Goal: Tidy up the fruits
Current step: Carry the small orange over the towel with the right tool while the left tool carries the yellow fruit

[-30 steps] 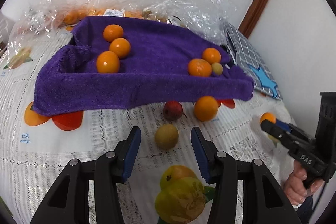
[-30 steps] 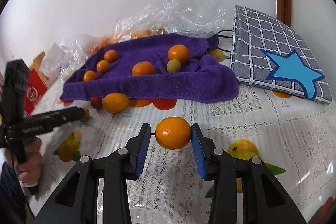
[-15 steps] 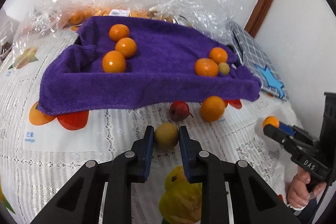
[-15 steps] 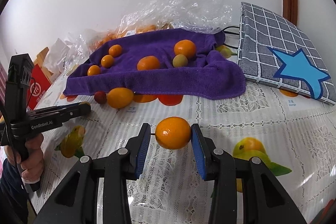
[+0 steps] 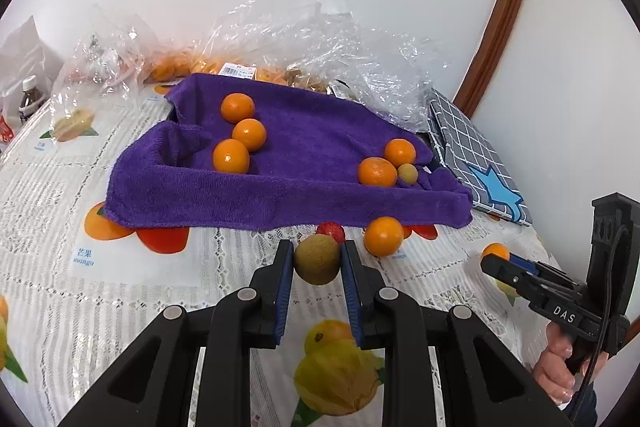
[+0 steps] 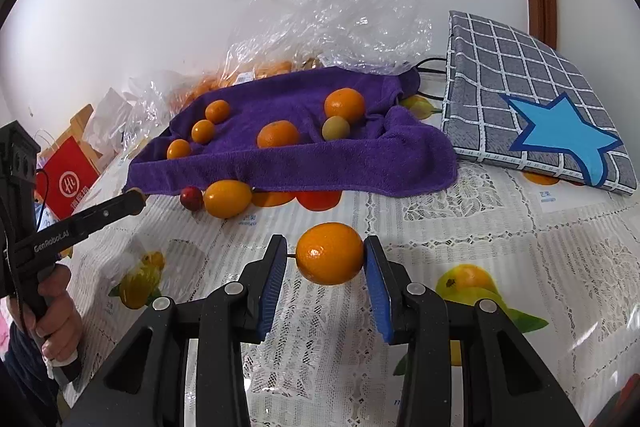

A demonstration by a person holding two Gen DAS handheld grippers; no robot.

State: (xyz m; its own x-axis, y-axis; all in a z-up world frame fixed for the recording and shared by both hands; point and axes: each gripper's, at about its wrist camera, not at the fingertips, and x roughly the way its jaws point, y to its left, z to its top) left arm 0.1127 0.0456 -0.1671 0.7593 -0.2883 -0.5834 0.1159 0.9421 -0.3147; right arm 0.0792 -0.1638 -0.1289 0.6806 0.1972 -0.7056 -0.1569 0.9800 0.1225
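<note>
My left gripper point(image 5: 317, 263) is shut on a small green-brown fruit point(image 5: 317, 259), held just above the tablecloth in front of the purple towel point(image 5: 304, 183). Several oranges lie on that towel, with a small green fruit point(image 5: 407, 173) beside the right pair. A red fruit point(image 5: 331, 229) and an orange point(image 5: 383, 235) sit on the table at the towel's front edge. My right gripper point(image 6: 329, 255) is shut on an orange point(image 6: 329, 253), off the cloth. In the left wrist view the right gripper point(image 5: 505, 267) shows at the right with its orange.
Clear plastic bags point(image 5: 304, 39) holding more fruit lie behind the towel against the wall. A grey checked pad with a blue star point(image 6: 532, 107) lies to the right. A red bag point(image 6: 68, 179) and a bottle point(image 5: 30, 99) stand at the far left.
My left gripper closed on the green-brown fruit and lifted it off the tablecloth, toward the towel. The right gripper kept still with its orange.
</note>
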